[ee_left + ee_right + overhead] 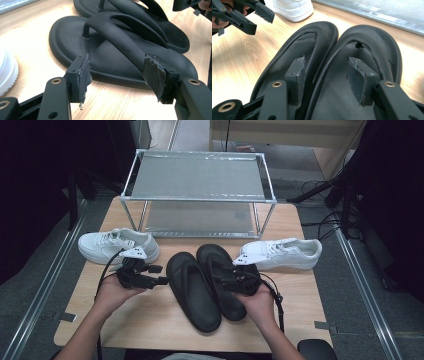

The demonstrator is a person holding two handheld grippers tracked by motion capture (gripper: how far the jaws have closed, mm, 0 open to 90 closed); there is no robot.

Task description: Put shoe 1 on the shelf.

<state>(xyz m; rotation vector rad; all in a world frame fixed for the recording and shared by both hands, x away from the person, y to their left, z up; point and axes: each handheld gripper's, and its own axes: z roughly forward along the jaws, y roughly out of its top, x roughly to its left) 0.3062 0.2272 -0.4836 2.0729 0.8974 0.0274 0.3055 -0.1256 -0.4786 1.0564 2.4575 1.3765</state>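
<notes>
The left gripper (161,275) is standing spread beside the left sandal (192,290), pinching nothing. The right gripper (225,276) is hovering spread over the right sandal (220,280). Both sandals are lying side by side mid-table (150,320), toward its near edge.

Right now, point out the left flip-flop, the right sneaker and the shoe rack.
left flip-flop (192,292), high view, on its footbed.
right sneaker (285,254), high view, on its side panel.
shoe rack (197,176), high view, on its top shelf.
</notes>
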